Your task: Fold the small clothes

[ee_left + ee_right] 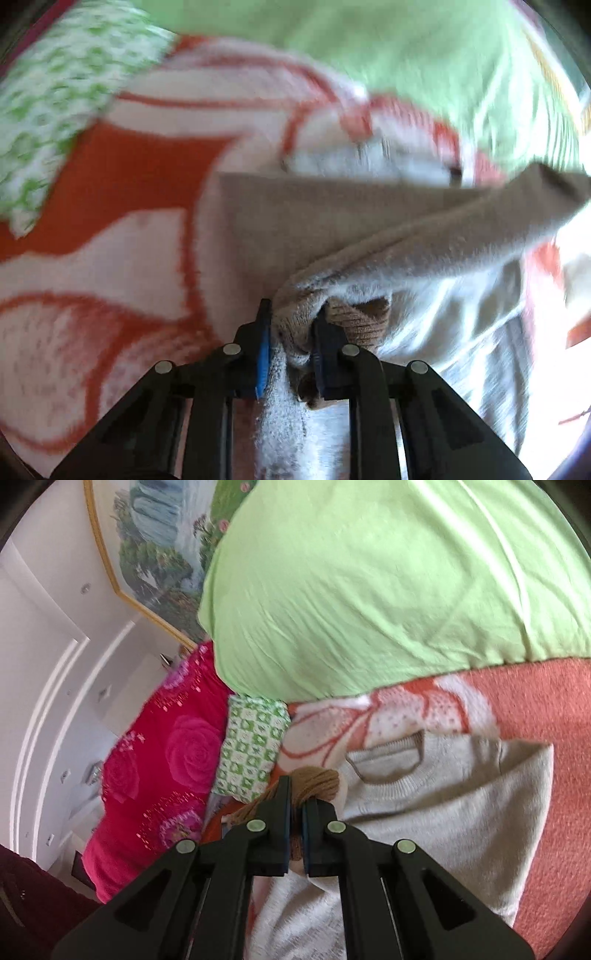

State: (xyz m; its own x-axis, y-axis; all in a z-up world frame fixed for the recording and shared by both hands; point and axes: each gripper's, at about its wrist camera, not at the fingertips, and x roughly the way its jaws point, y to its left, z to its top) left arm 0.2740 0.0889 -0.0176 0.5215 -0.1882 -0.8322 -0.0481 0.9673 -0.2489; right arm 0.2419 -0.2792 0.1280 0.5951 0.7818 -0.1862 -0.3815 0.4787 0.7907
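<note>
Pinching a bunched edge of the sweater (369, 236), the left gripper (291, 332) has its 2 fingers pressed onto a wad of grey knit with a brown ribbed cuff (364, 321) showing beside it. The right gripper (295, 805) is likewise closed on fabric: brown ribbed knit (317, 779) bulges just past its tips, with pale knit running under the jaws.

The sweater (443, 797) lies mostly flat on the blanket (535, 701), an orange and white floral one, collar (388, 775) toward the green pillow (369, 590). In the left view a band of it stretches taut from the grip off to the right, so part is lifted clear of the blanket; that view is motion-blurred. A small green-patterned cushion (255, 746) sits just beside the sweater, and a red rose-print pillow (166, 768) lies further left.

The knit looks light, soft and stretchy. It will likely sag and drape between the 2 grips, and a pinch on 1 layer may pull out of shape. The ribbed cuffs and hem seem the firmest places to hold, being denser and less apt to slip. The fuzzy blanket probably drags on the knit, so lifting should beat sliding.
</note>
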